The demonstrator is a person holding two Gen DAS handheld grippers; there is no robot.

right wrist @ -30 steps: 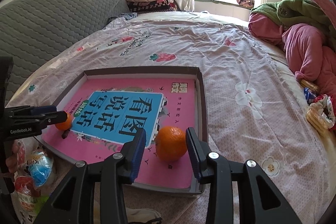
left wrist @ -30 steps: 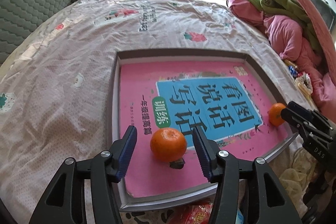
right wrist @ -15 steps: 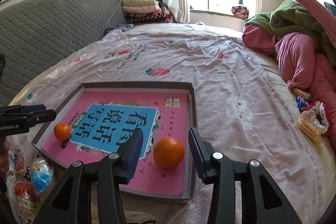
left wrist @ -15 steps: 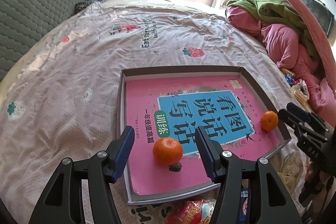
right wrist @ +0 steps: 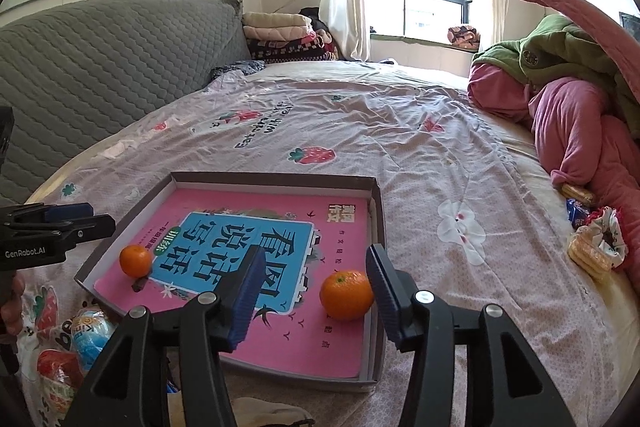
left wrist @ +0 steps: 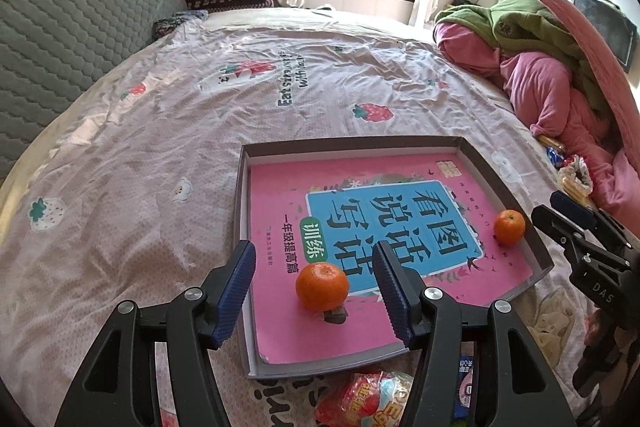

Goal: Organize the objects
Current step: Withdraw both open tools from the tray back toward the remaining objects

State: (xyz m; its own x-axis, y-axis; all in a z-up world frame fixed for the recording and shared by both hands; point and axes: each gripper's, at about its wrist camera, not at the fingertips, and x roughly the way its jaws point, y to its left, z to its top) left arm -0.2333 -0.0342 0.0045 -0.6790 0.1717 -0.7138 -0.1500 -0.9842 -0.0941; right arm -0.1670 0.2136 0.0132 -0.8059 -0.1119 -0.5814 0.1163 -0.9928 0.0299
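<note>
Two oranges (left wrist: 322, 286) (right wrist: 346, 294) on pink book (left wrist: 360, 247) in box (left wrist: 240, 211), both hand-held grippers (left wrist: 314, 293) (right wrist: 316, 297) spread apart, empty.

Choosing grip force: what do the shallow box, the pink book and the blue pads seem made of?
Shallow box: apparently cardboard, matte grey-brown outside, white inside, thin folded walls. Pink book: paper with a slightly glossy printed cover. Blue pads: probably rubber or soft plastic, finely ribbed, on black plastic jaws.

Right hand-held gripper (right wrist: 316, 291) open, orange (right wrist: 346, 294) on pink book (right wrist: 256, 267), tray (right wrist: 376, 211)
</note>
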